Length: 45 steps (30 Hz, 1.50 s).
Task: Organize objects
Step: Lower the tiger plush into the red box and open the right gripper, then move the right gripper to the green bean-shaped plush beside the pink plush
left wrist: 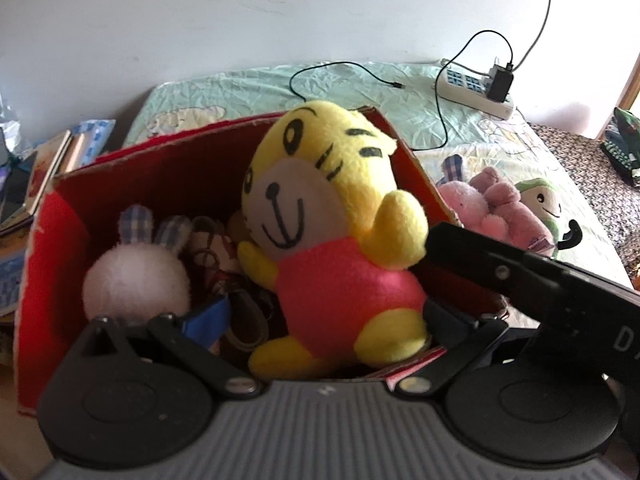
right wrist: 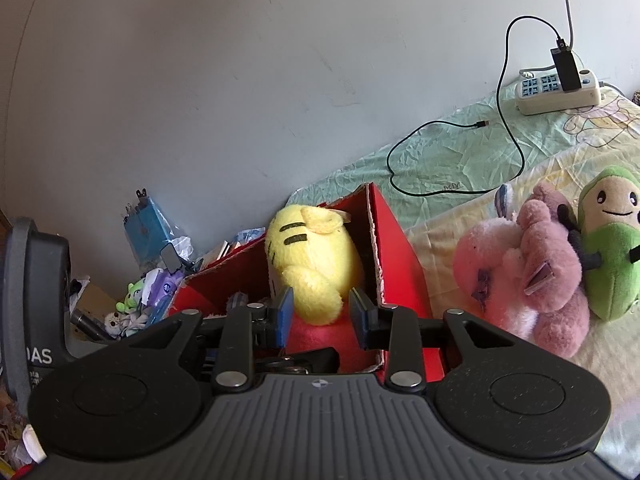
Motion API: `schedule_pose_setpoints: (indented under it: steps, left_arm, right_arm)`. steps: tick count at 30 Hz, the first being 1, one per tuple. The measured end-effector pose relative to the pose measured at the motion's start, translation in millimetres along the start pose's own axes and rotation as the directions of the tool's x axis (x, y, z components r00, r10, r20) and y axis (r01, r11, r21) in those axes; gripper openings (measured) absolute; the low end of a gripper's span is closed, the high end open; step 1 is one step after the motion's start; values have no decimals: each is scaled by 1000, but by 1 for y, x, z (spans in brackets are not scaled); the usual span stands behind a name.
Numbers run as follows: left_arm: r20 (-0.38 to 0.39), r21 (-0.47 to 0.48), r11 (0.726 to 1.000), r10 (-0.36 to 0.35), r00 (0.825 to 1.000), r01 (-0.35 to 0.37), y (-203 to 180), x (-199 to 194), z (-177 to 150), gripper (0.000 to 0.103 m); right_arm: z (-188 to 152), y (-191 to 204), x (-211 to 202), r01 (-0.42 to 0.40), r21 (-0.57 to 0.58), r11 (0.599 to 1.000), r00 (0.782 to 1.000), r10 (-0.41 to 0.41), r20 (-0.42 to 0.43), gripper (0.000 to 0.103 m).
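My right hand-held gripper stands parted at the red box, and the yellow tiger plush fills the box's near right corner, its head rising above the rim. The box's left half is crowded by a white bunny plush and small tangled items, with free depth only along the far wall. On the bed beside the box, pink plush toys block the right side; beyond them lies a black cable.

Home bedroom, bed with cartoon sheet, plush toys, power strip by the wall
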<state>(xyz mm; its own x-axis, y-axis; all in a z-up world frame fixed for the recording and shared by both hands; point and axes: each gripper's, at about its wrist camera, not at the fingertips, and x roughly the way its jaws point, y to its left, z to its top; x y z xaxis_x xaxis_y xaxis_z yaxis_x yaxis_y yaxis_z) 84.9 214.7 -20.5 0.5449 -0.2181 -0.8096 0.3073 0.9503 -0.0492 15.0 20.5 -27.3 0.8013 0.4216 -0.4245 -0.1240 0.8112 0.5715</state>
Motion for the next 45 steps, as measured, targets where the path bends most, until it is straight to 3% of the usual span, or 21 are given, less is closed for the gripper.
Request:
schedule_pose_setpoints:
  steps: [11,26,38,45]
  left_arm:
    - [34,30,995,95,995,-96,-26,-22,0,102]
    - [54,34,988,148,988,-150,-81,-36,0,102]
    - [38,61,985,157,987,-160,-137,-24,-2,102]
    - [18,86,988,126,992,-127,-166,-13,-4,102]
  right_arm:
    - [7,-16,-19,-34,16,999,999,34,15,35]
    - [20,-53,-52,-58,43,997,998,58,11,35]
    - [27,-99,-66,-58,85,995,998,60,-25,36]
    - [29,-129,-72,-35,122,992,998,42,-50,36]
